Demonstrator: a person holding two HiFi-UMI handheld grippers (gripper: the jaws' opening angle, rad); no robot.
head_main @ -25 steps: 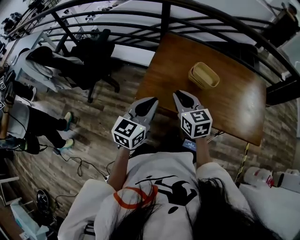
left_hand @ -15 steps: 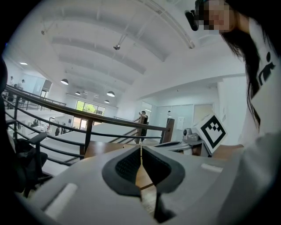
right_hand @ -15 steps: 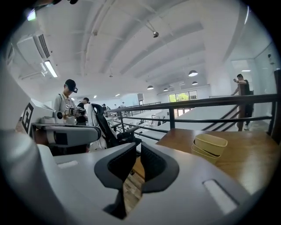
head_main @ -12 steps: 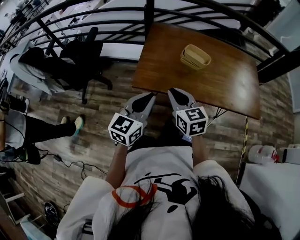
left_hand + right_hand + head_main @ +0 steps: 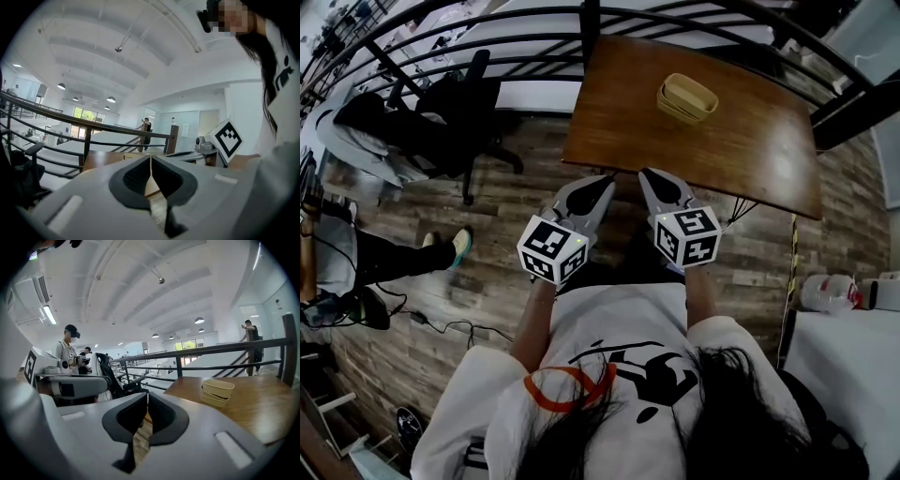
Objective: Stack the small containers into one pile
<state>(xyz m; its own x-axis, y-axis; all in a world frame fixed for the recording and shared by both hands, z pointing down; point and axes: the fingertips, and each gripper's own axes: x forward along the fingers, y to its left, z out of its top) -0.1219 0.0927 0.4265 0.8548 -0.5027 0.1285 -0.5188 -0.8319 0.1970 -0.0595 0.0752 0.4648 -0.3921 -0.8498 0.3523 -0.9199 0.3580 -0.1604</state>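
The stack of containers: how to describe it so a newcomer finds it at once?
Find the brown wooden table beside the black railing. Toward its far edge sits the stack of containers: pale yellow tubs, nested, the only thing on it.

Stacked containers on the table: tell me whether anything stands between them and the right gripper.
Nothing visible does. Only bare wooden table lies between the right gripper, its jaws shut and empty by the table's near edge, and the stacked containers farther back.
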